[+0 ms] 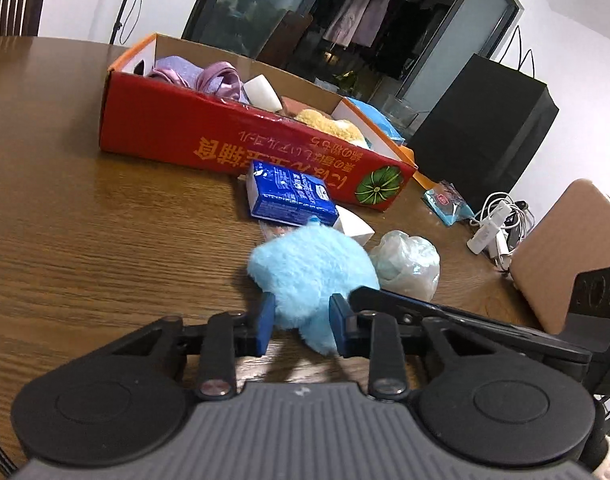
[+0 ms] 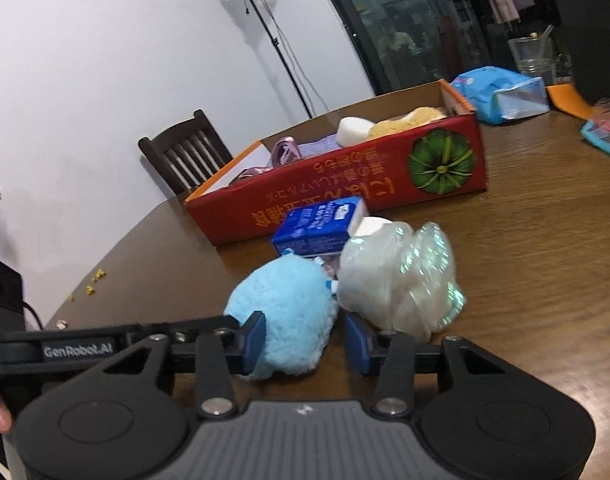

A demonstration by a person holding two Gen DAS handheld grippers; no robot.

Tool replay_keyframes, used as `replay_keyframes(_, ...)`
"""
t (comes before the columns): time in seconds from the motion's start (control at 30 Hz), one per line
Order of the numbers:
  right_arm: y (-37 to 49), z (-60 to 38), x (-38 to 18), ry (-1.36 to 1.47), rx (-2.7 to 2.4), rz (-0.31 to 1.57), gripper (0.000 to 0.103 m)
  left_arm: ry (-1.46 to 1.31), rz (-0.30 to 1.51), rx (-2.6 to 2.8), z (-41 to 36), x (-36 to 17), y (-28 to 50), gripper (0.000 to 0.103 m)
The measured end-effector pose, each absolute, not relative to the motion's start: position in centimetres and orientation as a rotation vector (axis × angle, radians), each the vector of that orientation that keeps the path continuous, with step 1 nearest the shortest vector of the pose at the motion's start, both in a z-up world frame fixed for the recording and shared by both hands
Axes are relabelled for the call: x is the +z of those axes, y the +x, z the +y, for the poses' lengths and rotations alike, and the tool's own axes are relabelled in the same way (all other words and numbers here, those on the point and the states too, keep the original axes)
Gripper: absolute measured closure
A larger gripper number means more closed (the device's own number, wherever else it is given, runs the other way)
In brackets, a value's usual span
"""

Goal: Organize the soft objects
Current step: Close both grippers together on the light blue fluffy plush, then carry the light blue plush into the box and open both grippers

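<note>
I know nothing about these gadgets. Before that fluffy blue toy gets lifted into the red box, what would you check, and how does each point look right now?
1. Left hand-held gripper around the blue plush toy: ok, a finger sits on each side, pressing the fur.
2. Right hand-held gripper out of the way: not ok, its fingers also flank the toy, with a gap on one side.
3. Toy free of neighbours: cannot tell, the white mesh sponge and blue carton sit right against it.
4. Room in the red box: cannot tell, purple cloth and a yellow plush are already inside.
5. Box top open: ok.
</note>
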State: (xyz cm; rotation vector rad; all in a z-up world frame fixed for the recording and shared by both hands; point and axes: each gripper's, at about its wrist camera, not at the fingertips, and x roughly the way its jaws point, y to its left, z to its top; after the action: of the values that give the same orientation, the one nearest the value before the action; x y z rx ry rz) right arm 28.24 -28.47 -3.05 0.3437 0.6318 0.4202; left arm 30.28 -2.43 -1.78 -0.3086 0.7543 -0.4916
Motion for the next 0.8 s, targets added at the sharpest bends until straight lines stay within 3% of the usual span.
replay_keyframes(0.03,28.4,-28.4,-3.1,0.345,0.43,0.628,0.074,-0.304,0.755,-0.49,-2.5,-1.9,30.3,0.075)
replay_keyframes(0.2,28.5,-28.2,-3.1,0.351,0.433,0.623,0.075,-0.328,0.766,-0.48,-2.1,-2.3,30.6,0.082)
replay_keyframes(0.5,24.1,-28.0,-2.0,0.31,0.456,0.635,0.077,-0.321,0.781,-0.513,-1.7,-1.4,25.3,0.082)
replay_keyframes(0.6,21.0,-28.4,-1.3,0.296,0.477,0.637,0.074,-0.326,0.768,-0.54,-1.5,-0.9,22.1,0.078)
replay_keyframes(0.67,19.7,-28.9,-1.3,0.301,0.474,0.644,0.073,-0.326,0.751,-0.532,-1.3,-0.8,20.9,0.068)
replay_keyframes(0.73,19.2,-29.2,-1.5,0.321,0.46,0.643,0.056,-0.336,0.74,-0.5,-1.0,-0.9,20.9,0.052)
replay_keyframes(0.8,19.4,-29.2,-1.7,0.33,0.44,0.653,0.055,-0.363,0.734,-0.467,-0.8,-0.9,21.6,0.051)
